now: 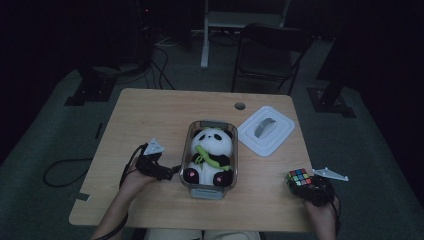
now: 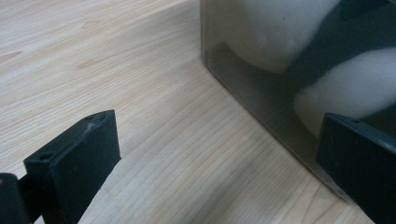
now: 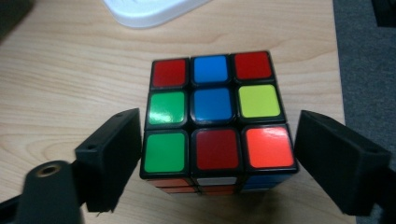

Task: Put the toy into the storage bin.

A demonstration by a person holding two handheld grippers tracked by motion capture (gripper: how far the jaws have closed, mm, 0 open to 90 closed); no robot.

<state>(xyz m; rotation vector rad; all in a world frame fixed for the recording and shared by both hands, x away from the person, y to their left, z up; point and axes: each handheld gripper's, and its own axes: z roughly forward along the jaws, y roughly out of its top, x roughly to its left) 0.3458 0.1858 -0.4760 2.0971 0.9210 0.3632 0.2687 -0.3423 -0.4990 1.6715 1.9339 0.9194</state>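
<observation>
My right gripper (image 3: 215,154) low at table's near right corner, jaws straddling Rubik's cube (image 3: 215,122), slight gaps either side. My left gripper (image 2: 219,172) spread wide, level, beside clear bin (image 1: 192,131) holding panda plush (image 1: 212,150).

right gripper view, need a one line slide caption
Open right gripper brackets a scrambled puzzle cube on the wooden table, white lid beyond.
</observation>
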